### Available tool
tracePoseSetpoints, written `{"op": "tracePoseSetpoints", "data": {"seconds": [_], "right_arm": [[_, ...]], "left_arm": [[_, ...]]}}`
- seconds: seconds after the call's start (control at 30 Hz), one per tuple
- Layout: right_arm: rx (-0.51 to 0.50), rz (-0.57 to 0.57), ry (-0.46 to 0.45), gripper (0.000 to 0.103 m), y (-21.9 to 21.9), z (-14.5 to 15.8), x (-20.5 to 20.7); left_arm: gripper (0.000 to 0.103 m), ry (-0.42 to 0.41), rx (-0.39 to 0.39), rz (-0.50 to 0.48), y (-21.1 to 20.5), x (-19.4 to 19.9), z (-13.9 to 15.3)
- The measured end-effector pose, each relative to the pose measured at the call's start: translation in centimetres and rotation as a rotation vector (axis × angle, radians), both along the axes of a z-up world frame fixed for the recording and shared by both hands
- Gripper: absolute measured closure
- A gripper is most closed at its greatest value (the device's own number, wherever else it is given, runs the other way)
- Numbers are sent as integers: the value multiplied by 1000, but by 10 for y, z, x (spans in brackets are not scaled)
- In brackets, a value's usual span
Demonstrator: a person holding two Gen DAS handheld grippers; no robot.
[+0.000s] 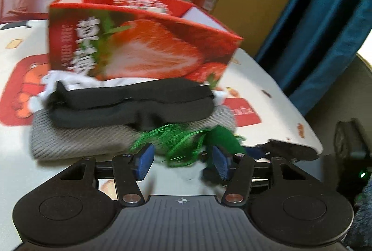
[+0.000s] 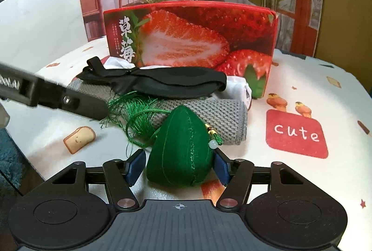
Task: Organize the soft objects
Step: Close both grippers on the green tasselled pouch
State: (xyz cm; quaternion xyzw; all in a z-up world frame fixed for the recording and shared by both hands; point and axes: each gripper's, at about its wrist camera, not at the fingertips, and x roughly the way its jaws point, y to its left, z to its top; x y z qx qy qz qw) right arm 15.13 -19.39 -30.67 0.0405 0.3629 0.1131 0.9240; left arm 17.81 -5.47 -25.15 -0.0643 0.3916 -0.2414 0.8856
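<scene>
the strawberry box [image 2: 189, 40] is our landmark, standing open-topped at the back of the printed tablecloth [image 2: 302, 93], and everything soft is heaped against its front face. starting left of the box: the left gripper [image 1: 183, 159] reaches in low, jaws about half open, and the green tassel [image 1: 172, 141] spills between its blue pads [image 1: 145, 161]. the view is blurred, so i cannot tell whether those pads actually press the threads or just straddle them. looks like this hand is there to gather the loose fringe so it won't drag.

moving to the front of the box: a grey knitted cloth [image 2: 204, 116] lies flat as the base of the pile, a black eye mask [image 2: 167, 83] draped on top of it, and a white garment [image 2: 241, 88] is tucked between the mask and the box wall. stacked close to the box, probably so each piece is a short lift over the rim.

nearest to us, in front of the box and just beside the grey cloth: the green stuffed pouch [image 2: 180, 151], standing on its broad end. the right gripper [image 2: 179, 166] has it between the jaws at a middling width; the right pad sits against its side, while the left pad seems to stand just off it, so a light hold at best, not a squeeze.

to the right of the box there's only tablecloth, with a red "cute" patch [image 2: 297, 133]. nothing shows inside the box yet, as far as i can see.
</scene>
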Motion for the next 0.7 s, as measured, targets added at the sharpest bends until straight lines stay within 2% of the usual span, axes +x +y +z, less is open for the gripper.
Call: {"op": "tracePoseSetpoints", "data": {"seconds": [0.33,0.43,0.53,0.7], "right_arm": [[63,62,-18,49,-1,0,-2],[77,73,-17,50,-2,-1,-1],[89,81,-15,50,-3,-2,-1],[83,94,-23,51,0,-1,-2]], "left_arm": [[46,88,-13,-95,-44,17,-15],[49,118,-13,-89,-46,20,-25],[50,148,-47,-84,-43,23,-33],[55,144,-67,-85,-39,17,-34]]}}
